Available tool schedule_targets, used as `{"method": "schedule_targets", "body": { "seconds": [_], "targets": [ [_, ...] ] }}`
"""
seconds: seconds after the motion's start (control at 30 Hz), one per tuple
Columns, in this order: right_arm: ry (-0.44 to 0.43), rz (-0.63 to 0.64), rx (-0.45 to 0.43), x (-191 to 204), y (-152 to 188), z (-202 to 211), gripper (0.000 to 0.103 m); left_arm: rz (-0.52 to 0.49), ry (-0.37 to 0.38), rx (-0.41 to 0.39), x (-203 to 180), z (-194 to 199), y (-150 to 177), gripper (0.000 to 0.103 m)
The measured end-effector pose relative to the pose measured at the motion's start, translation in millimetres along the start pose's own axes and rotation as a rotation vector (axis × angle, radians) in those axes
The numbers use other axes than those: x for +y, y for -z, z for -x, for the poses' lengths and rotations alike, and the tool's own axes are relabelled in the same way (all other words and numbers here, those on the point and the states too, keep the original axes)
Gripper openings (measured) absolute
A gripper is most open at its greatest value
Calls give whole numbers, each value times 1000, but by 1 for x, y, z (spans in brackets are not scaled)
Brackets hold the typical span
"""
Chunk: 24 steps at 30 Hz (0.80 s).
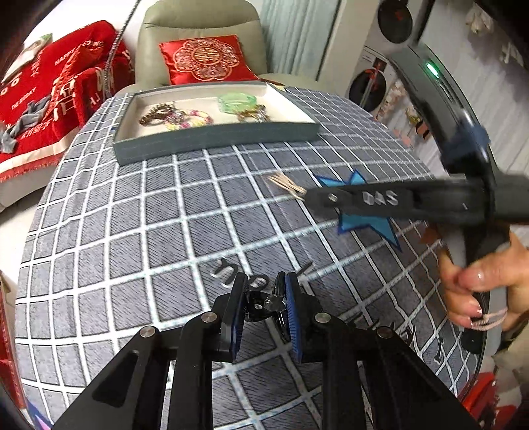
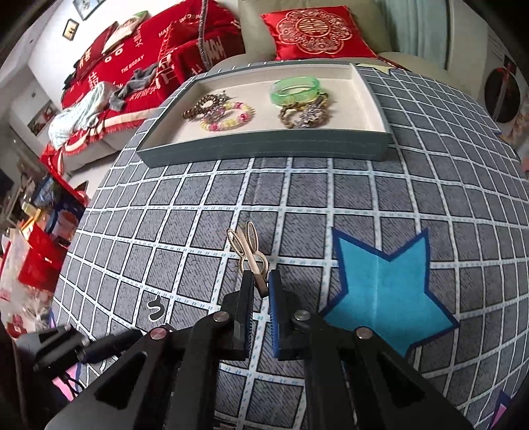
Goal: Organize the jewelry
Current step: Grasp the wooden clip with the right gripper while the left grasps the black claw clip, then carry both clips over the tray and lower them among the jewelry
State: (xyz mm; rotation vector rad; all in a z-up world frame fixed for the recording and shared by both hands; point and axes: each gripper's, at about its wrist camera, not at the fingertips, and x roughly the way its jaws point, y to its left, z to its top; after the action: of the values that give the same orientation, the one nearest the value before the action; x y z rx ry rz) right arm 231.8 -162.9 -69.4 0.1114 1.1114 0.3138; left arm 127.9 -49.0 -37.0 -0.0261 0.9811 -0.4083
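The right gripper [image 2: 261, 287], pinching a gold clip [image 2: 250, 246] whose long axis points far, sits nearest the tray [image 2: 264, 149] straight ahead; the left gripper [image 1: 266, 297] holds a dark clip [image 1: 264, 302]

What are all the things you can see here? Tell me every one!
tray: one, grey-blue with cream lining, far side of the table
green bangle: one, clear green, right part of tray
beaded bracelet: one, pink and yellow, left part of tray
brown bracelets: two or so, one on each side of tray
gold hair clip: one, held by right gripper
dark clip: one, black, held by left gripper
tablecloth: one, grey with white grid
blue star: one, on the cloth
red cushion: one, on beige chair
left gripper: black, blue pad
right gripper: black, blue pad
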Motion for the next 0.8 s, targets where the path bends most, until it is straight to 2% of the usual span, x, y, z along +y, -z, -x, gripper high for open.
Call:
{"method": "schedule_targets", "body": {
  "seconds": [0.3,0.8],
  "targets": [
    [-32,-66,-15,-10,1,11,10,37,-28,-28,25,8,-16,38],
    [-1,-128,-41,-27,-6,27,10,60,-52,-85,54,17,-58,38]
  ]
}}
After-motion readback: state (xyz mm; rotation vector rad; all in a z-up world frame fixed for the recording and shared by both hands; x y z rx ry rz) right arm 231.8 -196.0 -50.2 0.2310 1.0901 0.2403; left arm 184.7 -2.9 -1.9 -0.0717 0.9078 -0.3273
